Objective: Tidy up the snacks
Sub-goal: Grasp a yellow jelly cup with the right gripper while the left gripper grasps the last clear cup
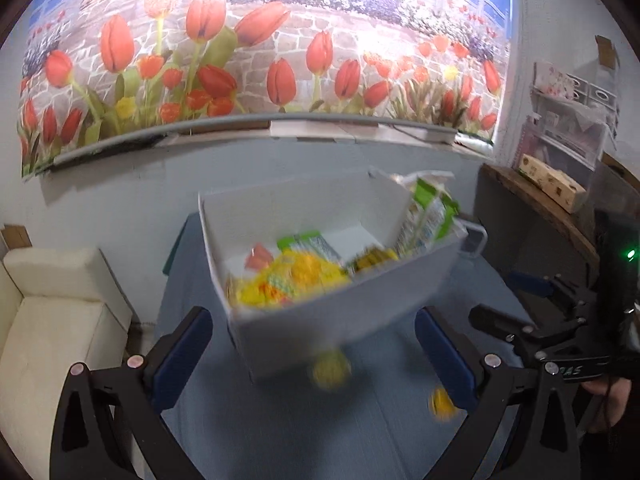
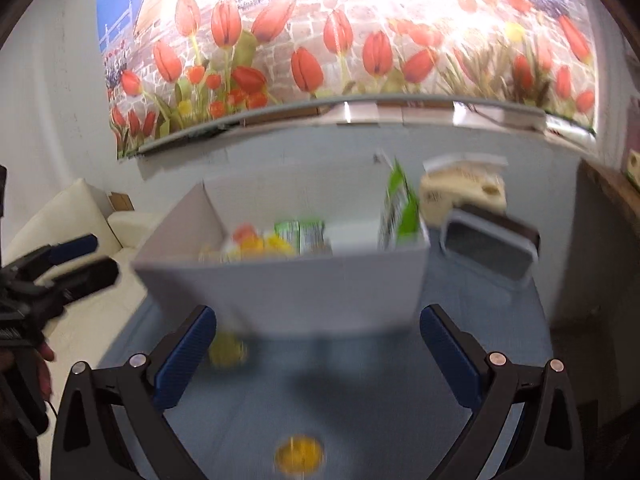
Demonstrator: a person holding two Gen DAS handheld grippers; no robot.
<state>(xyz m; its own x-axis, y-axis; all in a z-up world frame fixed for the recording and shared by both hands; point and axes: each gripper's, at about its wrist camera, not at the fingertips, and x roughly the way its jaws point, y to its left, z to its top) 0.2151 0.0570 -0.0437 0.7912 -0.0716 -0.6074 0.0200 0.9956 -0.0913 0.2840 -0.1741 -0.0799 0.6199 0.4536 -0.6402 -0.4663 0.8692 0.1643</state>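
Two hand-held grippers hover over a blue-covered table (image 2: 360, 408) before a tulip mural (image 1: 260, 48). The left gripper (image 1: 312, 356) has its blue-padded fingers spread wide and empty; the right gripper (image 2: 318, 354) is likewise wide apart, holding nothing. Beyond both stands a white box (image 1: 320, 320) on the table, loaded with snack packets: yellow bags (image 1: 292, 280) at the front, a green packet (image 1: 430, 216) leaning upright against its right wall. Two small yellow snacks (image 2: 299, 456) lie loose on the cloth in front of the box, blurred. A cream sofa (image 1: 52, 320) sits at left.
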